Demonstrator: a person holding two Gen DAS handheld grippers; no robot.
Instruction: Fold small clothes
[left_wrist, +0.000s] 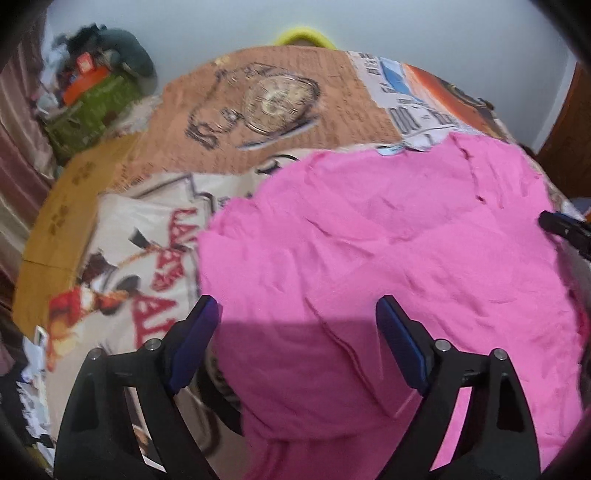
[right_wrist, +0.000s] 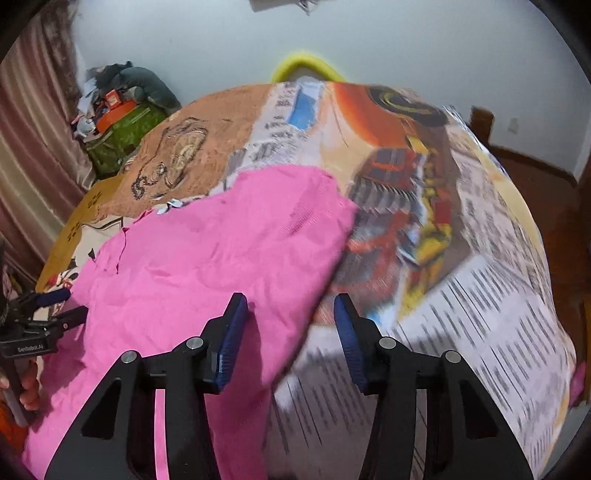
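Observation:
A pink garment (left_wrist: 388, 266) lies spread and wrinkled on a table covered with printed newspaper (left_wrist: 258, 110). It also shows in the right wrist view (right_wrist: 207, 258). My left gripper (left_wrist: 297, 314) is open and empty, hovering over the garment's near left part. My right gripper (right_wrist: 290, 310) is open and empty, above the garment's near right edge, where cloth meets paper. The left gripper also shows at the left edge of the right wrist view (right_wrist: 62, 306), and a tip of the right gripper shows at the right edge of the left wrist view (left_wrist: 561, 225).
The newspaper cover (right_wrist: 461, 258) spans the table. A green box with clutter (right_wrist: 122, 136) stands at the back left by a curtain (right_wrist: 33, 155). A yellow curved object (right_wrist: 303, 66) rises behind the table's far edge. A wooden chair (right_wrist: 484, 122) stands at the right.

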